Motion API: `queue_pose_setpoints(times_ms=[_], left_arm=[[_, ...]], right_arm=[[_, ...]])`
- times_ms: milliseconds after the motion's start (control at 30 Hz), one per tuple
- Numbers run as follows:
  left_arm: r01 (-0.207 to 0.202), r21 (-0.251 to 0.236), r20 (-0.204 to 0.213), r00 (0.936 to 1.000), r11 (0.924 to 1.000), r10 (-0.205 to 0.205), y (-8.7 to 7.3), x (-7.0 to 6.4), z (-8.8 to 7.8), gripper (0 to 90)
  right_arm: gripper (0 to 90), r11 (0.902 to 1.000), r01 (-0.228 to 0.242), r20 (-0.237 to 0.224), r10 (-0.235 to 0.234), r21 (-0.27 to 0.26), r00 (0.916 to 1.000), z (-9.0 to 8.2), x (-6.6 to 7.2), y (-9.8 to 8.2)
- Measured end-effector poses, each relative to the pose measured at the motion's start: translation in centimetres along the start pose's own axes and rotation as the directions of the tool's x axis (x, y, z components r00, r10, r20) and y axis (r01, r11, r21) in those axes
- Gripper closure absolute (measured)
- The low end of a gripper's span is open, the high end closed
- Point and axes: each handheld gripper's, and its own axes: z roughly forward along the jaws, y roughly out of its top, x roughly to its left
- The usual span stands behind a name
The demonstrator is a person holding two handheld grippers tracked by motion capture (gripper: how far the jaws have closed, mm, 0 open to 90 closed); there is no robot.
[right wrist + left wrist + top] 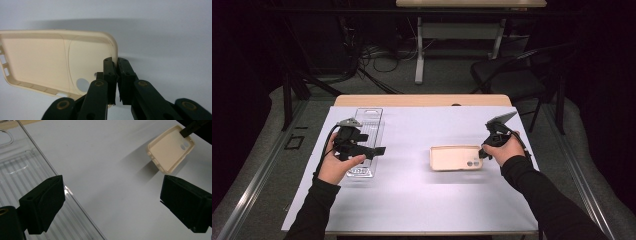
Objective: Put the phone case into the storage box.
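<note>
Right gripper (484, 151) pinching the rim of a cream phone case (455, 158) at its camera-cutout end, case lifted off the white worktop (422, 200), shadow beneath. Left gripper (379, 150) spread wide, holding nothing, hovering over a clear plastic tray (368, 117). Case well apart from left gripper, toward its right jaw.

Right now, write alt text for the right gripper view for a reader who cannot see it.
The right gripper has its two black jaws shut on the rim of a cream phone case, at the end with the camera cut-out, holding it above a white table. The case's hollow inside faces the camera, and its shadow falls on the table behind it.
</note>
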Motion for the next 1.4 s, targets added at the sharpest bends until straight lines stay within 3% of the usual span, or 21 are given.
queue_pose_setpoints(times_ms=[300, 333, 400, 700, 967, 1167, 1300, 1400], left_arm=[[-0.001, -0.001, 0.002, 1.0000, 1.0000, 0.001, 0.0, 0.0, -0.1, 6.0], [-0.001, -0.001, 0.001, 1.0000, 1.0000, 0.001, 0.0, 0.0, -0.1, 6.0], [-0.001, -0.001, 0.001, 1.0000, 1.0000, 0.001, 0.0, 0.0, -0.1, 6.0], [-0.005, -0.005, -0.001, 1.0000, 1.0000, 0.005, 0.0, 0.0, -0.2, 6.4], [-0.010, -0.014, 0.000, 1.0000, 0.9999, 0.010, 0.0, -0.2, -0.2, 6.7], [-0.010, -0.026, 0.000, 0.9999, 0.9996, 0.010, 0.0, -0.4, -0.4, 7.5], [-0.016, -0.028, -0.003, 0.9999, 0.9995, 0.015, 0.1, -0.5, -0.4, 7.7], [-0.015, -0.028, -0.003, 0.9999, 0.9995, 0.015, 0.0, -0.5, -0.4, 7.8]], right_arm=[[86.2, 0.9981, 0.041, -0.002, -0.041, -0.045, 0.9991, -0.3, 1.6, 0.4], [86.2, 0.9958, 0.048, -0.023, -0.049, -0.078, 0.9985, -0.2, 1.7, 0.3], [86.2, 0.9937, 0.081, 0.004, -0.081, -0.078, 0.9967, -0.3, 1.9, 0.3], [86.2, 0.9740, 0.137, 0.005, -0.138, -0.181, 0.9904, -1.4, 3.0, 0.2], [86.2, 0.9330, 0.213, 0.030, -0.214, -0.290, 0.9765, -2.2, 3.7, -0.5], [86.2, 0.8950, 0.264, 0.058, -0.261, -0.359, 0.9635, -2.9, 4.1, -1.3], [86.3, 0.8641, 0.312, 0.100, -0.298, -0.395, 0.9495, -3.1, 4.5, -1.9], [86.3, 0.8500, 0.325, 0.108, -0.309, -0.414, 0.9449, -3.3, 4.6, -2.2]])
